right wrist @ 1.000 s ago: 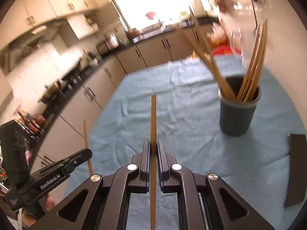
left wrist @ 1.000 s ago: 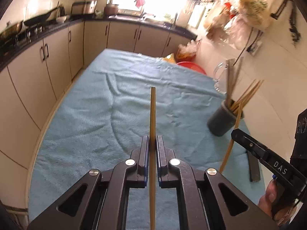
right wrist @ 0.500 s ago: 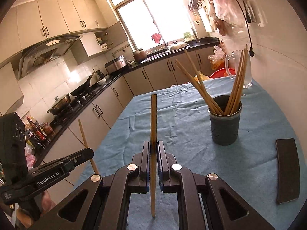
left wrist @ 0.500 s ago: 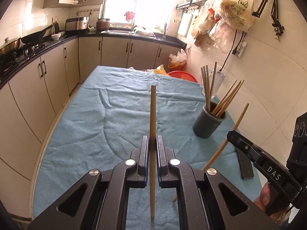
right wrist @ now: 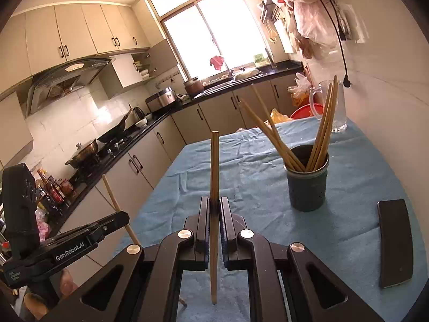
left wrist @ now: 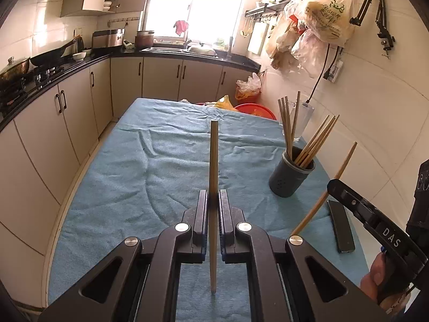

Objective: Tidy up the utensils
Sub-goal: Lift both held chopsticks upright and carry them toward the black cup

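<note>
Wooden chopstick (left wrist: 213,177) upright, clenched in left gripper (left wrist: 213,201) | right gripper (right wrist: 213,209) grasps another chopstick (right wrist: 214,177) upright | dark grey holder cup (right wrist: 307,187) far right, nearer right gripper

Daylight, strong, entering through the far window (left wrist: 197,8), which is overexposed to near white in both views, with warm glare spilling onto the right-hand tiled wall (left wrist: 375,102) and the hanging plastic bags (left wrist: 319,16). Blue tablecloth (left wrist: 166,155) evenly lit, its wrinkles picked out by soft shadows; both frames sharp, no motion blur. Heavy fisheye bending of cabinets (right wrist: 69,37) and counter lines toward the edges, with black vignette at the corners.
</note>
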A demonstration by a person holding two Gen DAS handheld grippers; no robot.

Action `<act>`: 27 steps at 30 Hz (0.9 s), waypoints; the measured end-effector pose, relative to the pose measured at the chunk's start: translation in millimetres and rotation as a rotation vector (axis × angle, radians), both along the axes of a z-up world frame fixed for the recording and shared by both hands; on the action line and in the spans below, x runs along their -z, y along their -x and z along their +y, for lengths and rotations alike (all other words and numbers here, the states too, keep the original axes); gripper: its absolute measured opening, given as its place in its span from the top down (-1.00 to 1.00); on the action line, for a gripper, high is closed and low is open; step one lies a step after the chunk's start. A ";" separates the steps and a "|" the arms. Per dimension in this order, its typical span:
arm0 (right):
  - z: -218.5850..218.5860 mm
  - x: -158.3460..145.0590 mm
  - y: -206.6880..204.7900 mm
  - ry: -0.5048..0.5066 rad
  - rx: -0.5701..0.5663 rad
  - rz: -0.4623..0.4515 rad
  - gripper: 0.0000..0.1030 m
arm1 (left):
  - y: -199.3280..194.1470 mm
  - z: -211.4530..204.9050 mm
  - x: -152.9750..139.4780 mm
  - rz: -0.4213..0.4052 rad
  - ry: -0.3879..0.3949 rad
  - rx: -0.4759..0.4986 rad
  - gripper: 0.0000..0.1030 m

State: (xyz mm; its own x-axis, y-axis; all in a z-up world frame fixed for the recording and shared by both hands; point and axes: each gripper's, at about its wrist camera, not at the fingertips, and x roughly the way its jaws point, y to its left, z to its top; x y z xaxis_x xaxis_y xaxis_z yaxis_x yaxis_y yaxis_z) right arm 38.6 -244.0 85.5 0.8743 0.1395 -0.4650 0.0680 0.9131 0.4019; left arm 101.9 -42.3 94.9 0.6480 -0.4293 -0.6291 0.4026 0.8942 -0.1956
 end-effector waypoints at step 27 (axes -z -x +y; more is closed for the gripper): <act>-44.3 0.1 23.5 -0.037 0.101 -0.026 0.86 | 3.2 -38.0 -12.2 -0.012 -0.037 0.052 0.87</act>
